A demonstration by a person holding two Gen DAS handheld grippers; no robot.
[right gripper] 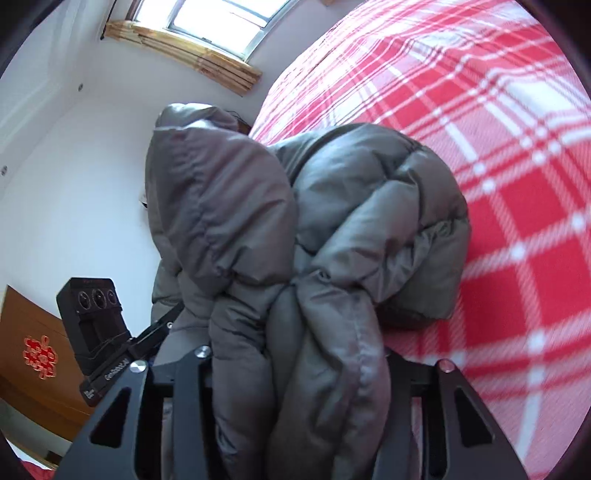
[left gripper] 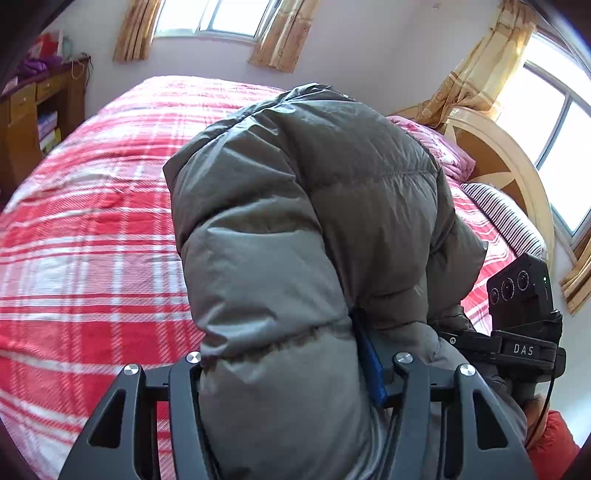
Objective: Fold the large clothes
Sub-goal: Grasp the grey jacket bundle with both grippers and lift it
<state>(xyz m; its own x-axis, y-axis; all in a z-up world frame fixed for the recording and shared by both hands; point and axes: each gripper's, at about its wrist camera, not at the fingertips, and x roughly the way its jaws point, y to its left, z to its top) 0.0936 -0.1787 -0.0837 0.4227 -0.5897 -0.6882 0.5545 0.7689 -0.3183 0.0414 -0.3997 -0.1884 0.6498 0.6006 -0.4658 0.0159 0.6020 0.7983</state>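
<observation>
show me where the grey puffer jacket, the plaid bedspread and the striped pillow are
grey puffer jacket [left gripper: 314, 206], left wrist view, quilted back panel.
plaid bedspread [right gripper: 498, 184], right wrist view, bare red check.
striped pillow [left gripper: 506, 218], left wrist view, top face.

Daylight is admitted through blown-out aluminium-framed windows [left gripper: 221, 16] at 12 o'clock; red-and-white plaid bedspread [right gripper: 517, 240] is motion-blurred, edges fisheye-warped.

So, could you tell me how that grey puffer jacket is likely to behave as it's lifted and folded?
The grey puffer jacket will probably flop: it droops in loose folds from both grippers. Its puffy quilted panels suggest it is light for its bulk and may spring back open. The smooth, faintly shiny shell looks slippery, so it may slide on the plaid bedspread.
</observation>
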